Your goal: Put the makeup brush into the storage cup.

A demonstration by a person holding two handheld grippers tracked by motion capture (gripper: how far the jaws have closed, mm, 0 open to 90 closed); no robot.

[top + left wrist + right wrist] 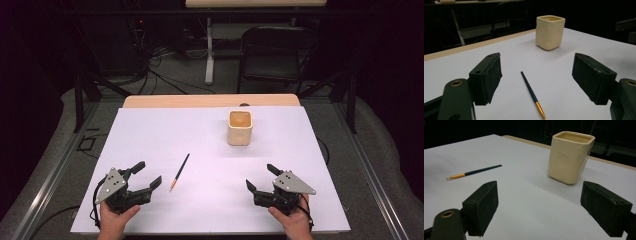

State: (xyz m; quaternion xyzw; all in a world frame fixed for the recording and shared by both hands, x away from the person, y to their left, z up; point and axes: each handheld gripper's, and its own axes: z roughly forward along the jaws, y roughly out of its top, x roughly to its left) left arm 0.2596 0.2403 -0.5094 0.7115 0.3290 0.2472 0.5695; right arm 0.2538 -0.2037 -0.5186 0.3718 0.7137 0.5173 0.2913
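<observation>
A thin paintbrush (179, 172) with a dark handle and a gold ferrule lies flat on the white sheet (165, 135), left of centre. A cream square cup (239, 128) stands upright farther back, right of centre. My left gripper (150, 175) rests near the front left, open and empty, with the paintbrush (533, 94) lying ahead between its jaws' lines and the cup (549, 32) beyond. My right gripper (261, 177) sits at the front right, open and empty. In the right gripper view the cup (571, 156) stands ahead, and the paintbrush (474, 172) lies off to the left.
The white sheet covers a wooden table whose bare far edge (210, 101) shows behind it. A black folding chair (277, 52) and a table leg (209, 50) stand beyond the table, with cables on the floor.
</observation>
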